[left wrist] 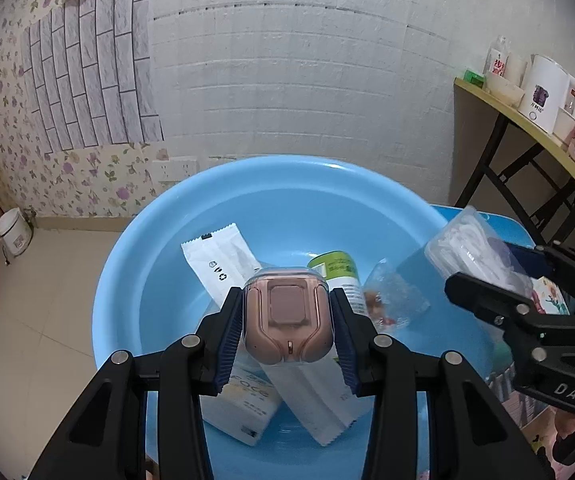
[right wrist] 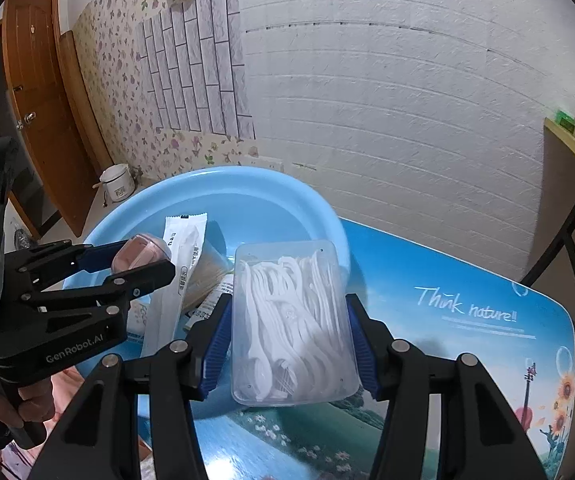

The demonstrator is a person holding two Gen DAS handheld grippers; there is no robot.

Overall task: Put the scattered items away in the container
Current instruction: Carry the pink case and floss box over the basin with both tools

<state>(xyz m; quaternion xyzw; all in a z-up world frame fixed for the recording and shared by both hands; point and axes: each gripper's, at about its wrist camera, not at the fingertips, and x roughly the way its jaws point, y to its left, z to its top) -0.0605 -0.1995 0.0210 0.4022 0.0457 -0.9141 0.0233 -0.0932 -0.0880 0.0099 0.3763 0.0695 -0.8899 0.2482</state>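
We held the left tool (left wrist: 289, 326) closed on the pink earbud case in its clear plastic shell (left wrist: 289, 320), suspended above the round light-blue plastic basin (left wrist: 127, 280). The right tool (right wrist: 289, 336) was clamped on the clear rectangular box of white floss picks (right wrist: 293, 320), positioned over the basin's near rim. The basin already contained a long white sealed sachet (left wrist: 219, 258), a green-labelled tube (left wrist: 337, 270), a small clear packet (left wrist: 393, 296) and a white carton (left wrist: 243, 408). Both held items remained to be released. The picture-printed blue bench (right wrist: 467, 300) appeared bare, though its near edge was poorly visible.
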